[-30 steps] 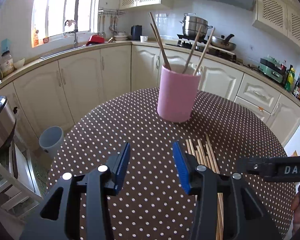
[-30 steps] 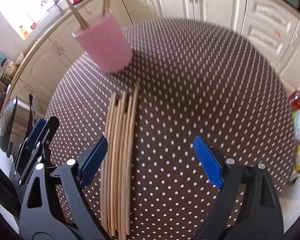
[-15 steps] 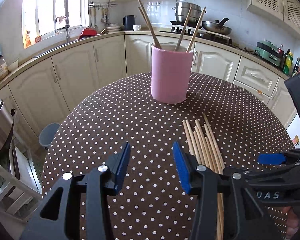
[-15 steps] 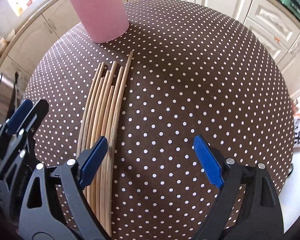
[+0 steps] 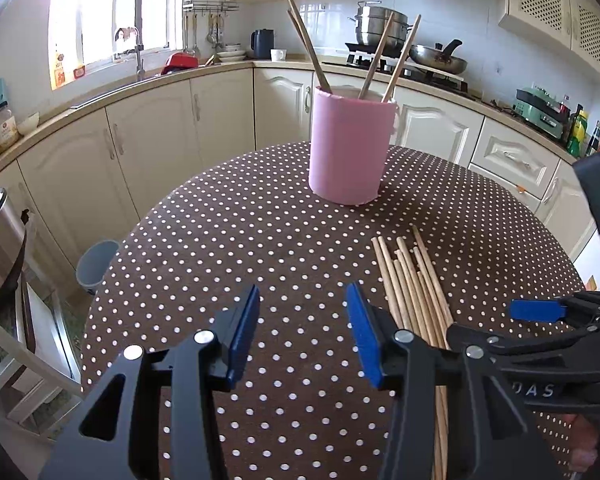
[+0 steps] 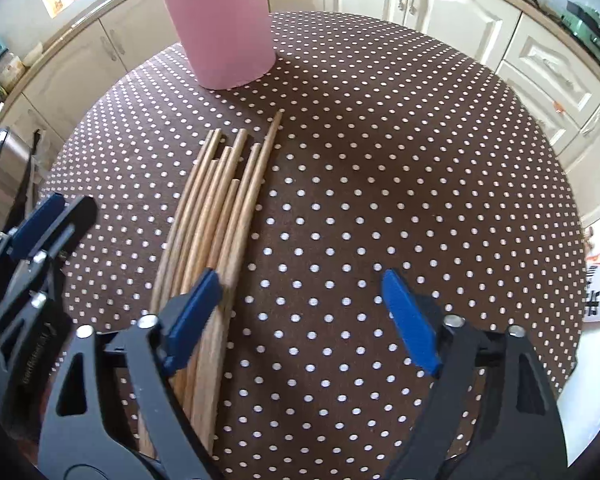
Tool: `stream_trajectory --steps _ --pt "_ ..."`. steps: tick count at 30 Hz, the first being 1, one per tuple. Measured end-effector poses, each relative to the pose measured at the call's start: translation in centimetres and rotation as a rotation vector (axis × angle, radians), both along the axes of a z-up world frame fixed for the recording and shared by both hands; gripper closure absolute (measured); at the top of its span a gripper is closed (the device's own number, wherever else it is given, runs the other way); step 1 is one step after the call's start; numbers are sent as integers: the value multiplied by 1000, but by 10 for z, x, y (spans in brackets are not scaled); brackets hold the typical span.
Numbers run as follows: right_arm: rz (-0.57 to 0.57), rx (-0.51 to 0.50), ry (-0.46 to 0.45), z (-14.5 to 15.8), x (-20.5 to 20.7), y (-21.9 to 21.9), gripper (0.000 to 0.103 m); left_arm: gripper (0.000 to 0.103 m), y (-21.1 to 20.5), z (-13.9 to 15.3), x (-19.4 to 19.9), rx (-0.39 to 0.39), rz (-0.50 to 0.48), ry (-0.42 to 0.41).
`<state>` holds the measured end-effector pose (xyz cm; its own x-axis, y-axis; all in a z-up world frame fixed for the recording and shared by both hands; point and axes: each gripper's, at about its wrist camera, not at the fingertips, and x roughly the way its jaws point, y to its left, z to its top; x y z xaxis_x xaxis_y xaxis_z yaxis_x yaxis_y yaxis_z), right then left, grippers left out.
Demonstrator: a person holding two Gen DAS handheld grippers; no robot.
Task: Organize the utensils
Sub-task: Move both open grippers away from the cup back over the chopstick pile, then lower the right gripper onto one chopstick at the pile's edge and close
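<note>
Chopsticks (image 6: 216,216) run under your right tool (image 6: 300,308), hiding their near ends; its jaws are closing, gripping nothing. Your left tool (image 5: 302,330) hangs half-open, empty, over the surface (image 5: 228,240).

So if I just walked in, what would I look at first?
Probably the tall pink cup standing at the far side of the polka-dot table, with a few chopsticks poking out of its top. Next, the bundle of wooden chopsticks lying flat in front of it, where the right gripper is closing in, one blue finger over them.
</note>
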<state>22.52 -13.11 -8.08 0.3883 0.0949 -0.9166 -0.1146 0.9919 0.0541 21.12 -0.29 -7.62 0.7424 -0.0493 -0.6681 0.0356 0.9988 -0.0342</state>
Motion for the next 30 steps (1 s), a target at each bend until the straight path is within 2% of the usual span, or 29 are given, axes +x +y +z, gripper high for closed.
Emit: stream_trajectory --steps 2,7,9,10,12,13,21,25,27,30 --pt "26 9 -7 3 -2 3 40 57 -2 0 -1 9 -4 -2" --pt "66 19 -16 3 -7 5 43 56 -4 -1 -1 9 -22 -6" --pt "77 37 -2 4 -8 7 53 56 -7 -1 -1 19 -24 -8" --pt "81 38 2 7 -7 4 54 56 -8 -1 0 20 -26 -9" --pt "98 29 5 8 -7 8 67 56 -10 -1 1 10 -34 -5" --pt "109 34 10 9 -6 12 70 56 -11 -1 2 5 -36 -1" --pt "134 68 54 6 10 9 71 56 -15 -4 1 1 -58 10" --pt "174 -6 64 6 10 15 72 56 -13 -4 1 21 -39 3" --pt "195 -92 46 4 11 28 74 56 -13 -3 3 25 -29 6" --pt "222 -158 34 5 12 41 74 56 -11 -3 2 3 -33 10"
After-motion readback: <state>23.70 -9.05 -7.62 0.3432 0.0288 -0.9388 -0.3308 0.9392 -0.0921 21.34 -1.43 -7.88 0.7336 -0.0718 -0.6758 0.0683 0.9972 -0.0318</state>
